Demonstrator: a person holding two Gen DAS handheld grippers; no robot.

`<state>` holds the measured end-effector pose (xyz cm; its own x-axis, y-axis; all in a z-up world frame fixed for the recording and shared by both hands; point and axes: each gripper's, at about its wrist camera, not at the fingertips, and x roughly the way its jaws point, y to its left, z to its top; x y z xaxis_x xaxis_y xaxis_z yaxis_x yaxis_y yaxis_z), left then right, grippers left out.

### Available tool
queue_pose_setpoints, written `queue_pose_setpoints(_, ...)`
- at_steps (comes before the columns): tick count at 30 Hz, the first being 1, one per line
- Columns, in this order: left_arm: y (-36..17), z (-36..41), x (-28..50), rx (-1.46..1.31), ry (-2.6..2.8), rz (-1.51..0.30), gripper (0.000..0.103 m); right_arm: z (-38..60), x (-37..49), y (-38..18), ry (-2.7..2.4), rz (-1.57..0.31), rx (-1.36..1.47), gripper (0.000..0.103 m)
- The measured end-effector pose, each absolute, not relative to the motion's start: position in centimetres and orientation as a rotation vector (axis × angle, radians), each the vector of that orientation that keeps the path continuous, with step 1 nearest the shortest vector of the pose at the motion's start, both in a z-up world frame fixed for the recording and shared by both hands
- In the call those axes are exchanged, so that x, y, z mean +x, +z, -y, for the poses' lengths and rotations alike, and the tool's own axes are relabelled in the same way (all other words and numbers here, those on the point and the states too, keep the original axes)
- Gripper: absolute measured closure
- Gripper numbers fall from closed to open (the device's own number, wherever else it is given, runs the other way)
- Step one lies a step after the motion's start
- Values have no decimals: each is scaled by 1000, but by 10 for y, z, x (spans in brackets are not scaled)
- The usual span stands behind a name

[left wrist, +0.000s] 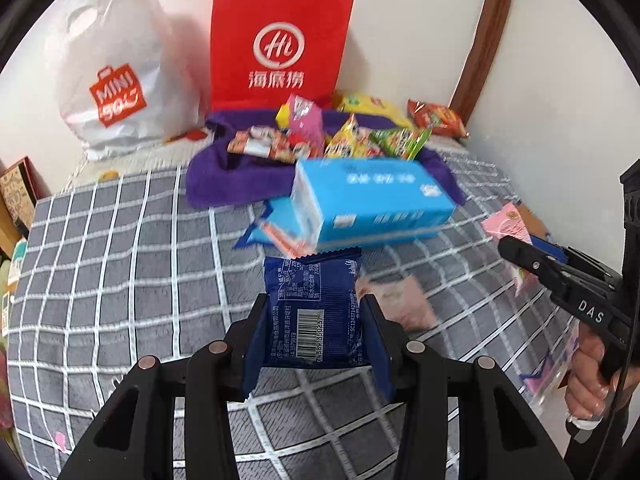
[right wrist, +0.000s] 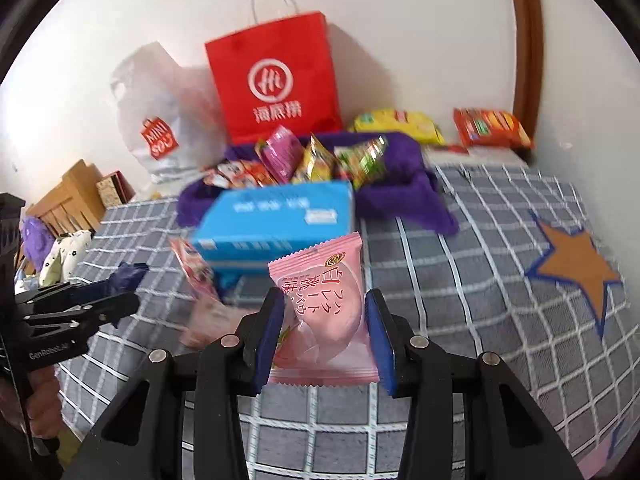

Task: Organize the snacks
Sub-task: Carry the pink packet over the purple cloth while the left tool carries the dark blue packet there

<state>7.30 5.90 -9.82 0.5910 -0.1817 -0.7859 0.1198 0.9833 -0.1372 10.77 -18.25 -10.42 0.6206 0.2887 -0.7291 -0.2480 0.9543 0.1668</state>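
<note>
My left gripper [left wrist: 316, 312] is shut on a dark blue snack packet [left wrist: 314, 312], barcode side up, held above the checked bedspread. My right gripper [right wrist: 326, 320] is shut on a pink peach snack packet [right wrist: 324, 312]. In the left wrist view the right gripper [left wrist: 520, 256] shows at the right edge with the pink packet [left wrist: 506, 222] in its jaws. In the right wrist view the left gripper [right wrist: 120, 292] shows at the left with the blue packet [right wrist: 128, 274]. Ahead lies a light blue box [left wrist: 372, 204] [right wrist: 276, 220]. Behind it a purple cloth [left wrist: 224, 180] [right wrist: 404, 184] carries several snack packets [left wrist: 304, 128].
A red paper bag [left wrist: 280, 48] [right wrist: 276, 80] and a white plastic bag [left wrist: 116, 72] [right wrist: 160, 120] lean on the wall. Yellow [right wrist: 400, 124] and orange [right wrist: 490, 126] snack bags lie at the far right. More pink packets [left wrist: 400, 300] lie on the grey checked bedspread [left wrist: 120, 260]. A wooden frame [right wrist: 68, 196] stands left.
</note>
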Motion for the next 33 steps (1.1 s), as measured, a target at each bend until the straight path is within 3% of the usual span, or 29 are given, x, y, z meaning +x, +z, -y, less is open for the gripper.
queue_pose_setpoints(15, -30, -52, 130, -138, -219, -835, 61, 169, 167, -36, 310, -804, 25, 61)
queue_pose_setpoints(33, 14, -60, 201, -134, -201, -764, 61, 139, 241, -11, 350, -766, 19, 61)
